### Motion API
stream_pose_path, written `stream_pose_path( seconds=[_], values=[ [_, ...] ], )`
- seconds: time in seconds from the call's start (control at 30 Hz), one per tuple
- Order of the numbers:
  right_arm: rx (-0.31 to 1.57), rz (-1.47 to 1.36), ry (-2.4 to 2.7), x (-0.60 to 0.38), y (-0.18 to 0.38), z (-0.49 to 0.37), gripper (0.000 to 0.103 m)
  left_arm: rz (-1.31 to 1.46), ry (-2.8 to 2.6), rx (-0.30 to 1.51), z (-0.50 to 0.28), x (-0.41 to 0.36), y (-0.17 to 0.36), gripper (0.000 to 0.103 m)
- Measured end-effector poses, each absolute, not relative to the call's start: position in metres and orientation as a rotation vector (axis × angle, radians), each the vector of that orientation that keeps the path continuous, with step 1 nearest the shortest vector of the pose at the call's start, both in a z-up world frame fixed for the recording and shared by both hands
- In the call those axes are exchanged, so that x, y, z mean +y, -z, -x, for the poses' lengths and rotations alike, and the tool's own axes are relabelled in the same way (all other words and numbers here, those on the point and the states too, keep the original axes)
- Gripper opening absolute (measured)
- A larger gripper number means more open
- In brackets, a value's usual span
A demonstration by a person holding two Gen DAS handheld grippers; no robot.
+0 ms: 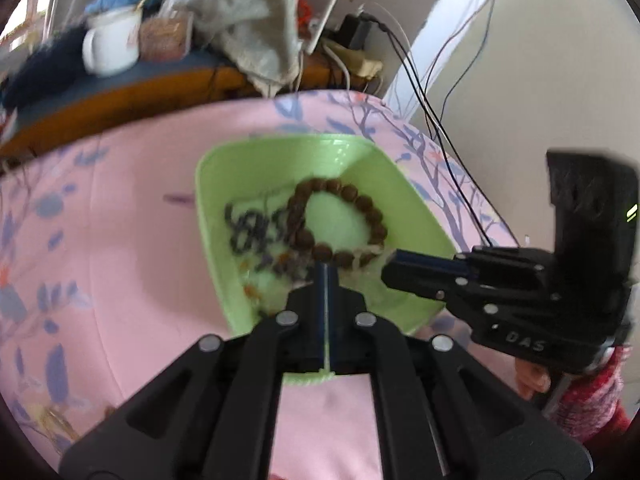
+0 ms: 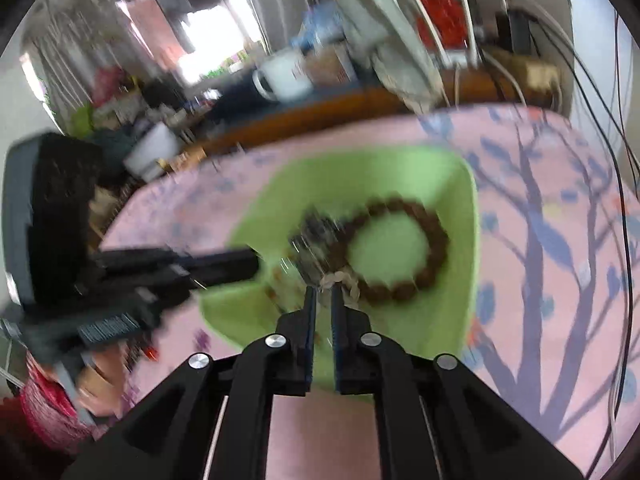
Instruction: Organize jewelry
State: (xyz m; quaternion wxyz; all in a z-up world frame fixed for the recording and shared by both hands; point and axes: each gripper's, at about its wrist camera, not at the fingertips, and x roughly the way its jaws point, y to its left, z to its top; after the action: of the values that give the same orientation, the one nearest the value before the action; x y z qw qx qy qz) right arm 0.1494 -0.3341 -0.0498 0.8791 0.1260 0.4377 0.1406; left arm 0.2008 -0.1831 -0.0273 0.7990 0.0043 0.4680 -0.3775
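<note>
The brown bead bracelet [image 1: 340,220] lies in the green tray [image 1: 248,160], beside a dark chain [image 1: 252,230]. Your left gripper [image 1: 326,268] is pressed closed, empty; your right gripper [image 2: 324,292] is narrowly parted at the bracelet's pale tassel [image 2: 340,280]. Pinch squarely and lift slowly.

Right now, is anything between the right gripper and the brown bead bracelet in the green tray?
Nothing visible blocks it. The right gripper sits just short of the bracelet inside the tray, with a pale cord by its tips. The dark chain and left gripper lie off to the side.
</note>
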Motion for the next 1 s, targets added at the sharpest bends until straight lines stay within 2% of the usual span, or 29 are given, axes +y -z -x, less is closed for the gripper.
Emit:
stream_pose_path(
  seconds=[0.13,0.27,0.43,0.63,0.87,1.0],
  values=[
    [0.904,-0.231,-0.284,-0.340,0.042,-0.124,0.000,0.052,0.784,0.932,-0.192,-0.129,0.006,0.000],
    [0.795,-0.266,-0.312,-0.340,0.021,-0.094,0.001,0.117,0.664,0.842,-0.173,-0.034,-0.014,0.000],
    [0.763,-0.309,-0.441,-0.300,0.031,-0.079,0.001,0.129,0.448,0.831,-0.136,0.058,0.004,0.000],
    [0.874,-0.238,-0.524,-0.219,0.072,-0.090,0.001,0.138,0.418,0.887,-0.102,0.087,0.039,0.000],
    [0.873,-0.029,-0.575,-0.140,0.073,-0.096,0.001,0.150,0.514,0.917,-0.086,0.076,0.062,0.000],
    [0.882,0.016,-0.552,-0.126,0.078,-0.108,0.001,0.156,0.548,0.926,-0.083,0.072,0.066,0.000]
  ],
)
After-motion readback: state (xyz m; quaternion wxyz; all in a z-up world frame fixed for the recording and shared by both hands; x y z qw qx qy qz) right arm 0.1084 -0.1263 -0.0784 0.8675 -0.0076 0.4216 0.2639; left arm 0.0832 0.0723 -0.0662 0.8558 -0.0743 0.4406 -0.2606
